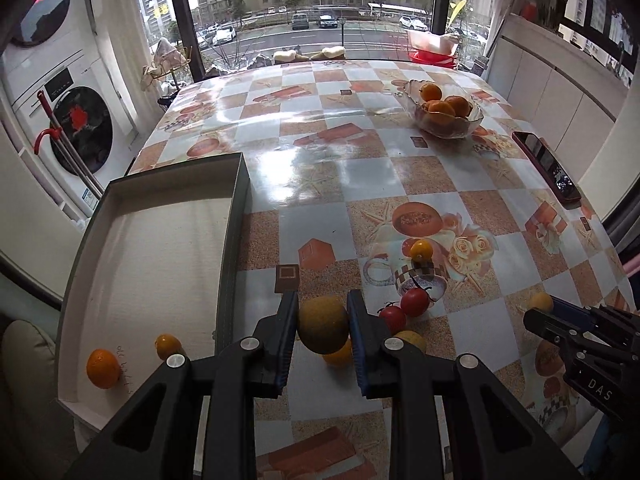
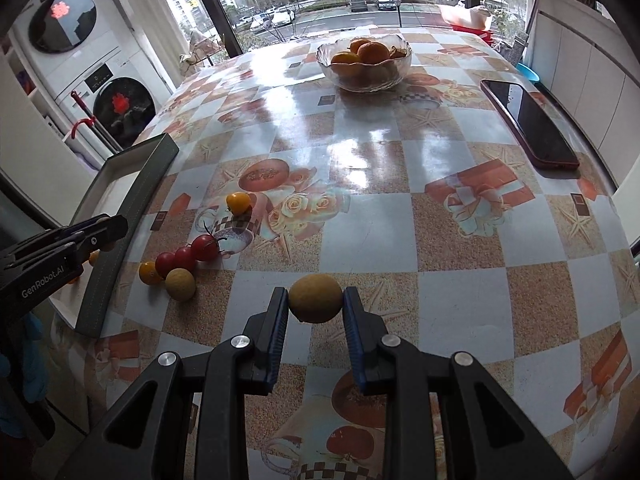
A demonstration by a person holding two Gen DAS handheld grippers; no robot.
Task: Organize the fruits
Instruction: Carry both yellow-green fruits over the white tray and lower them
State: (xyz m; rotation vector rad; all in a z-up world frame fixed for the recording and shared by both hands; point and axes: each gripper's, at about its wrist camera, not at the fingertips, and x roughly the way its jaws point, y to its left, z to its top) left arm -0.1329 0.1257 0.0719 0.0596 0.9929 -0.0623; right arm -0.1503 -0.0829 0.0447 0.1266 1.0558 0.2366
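White lettering "GenRobot.AI" runs along the black body of the left hand-held gripper (image 2: 116, 229), at nine o'clock in the right wrist view. On the right hand-held gripper (image 1: 538, 314), at three o'clock, "DAS" shows, cut off. Handwriting inside the box (image 1: 132, 264) stays unreadable.

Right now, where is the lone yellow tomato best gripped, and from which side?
Across its middle, coming down from the near side. The yellow tomato is small and round, so an off-centre pinch may squirt it out. It sits clear of the red tomatoes, leaving room for a finger on either flank.
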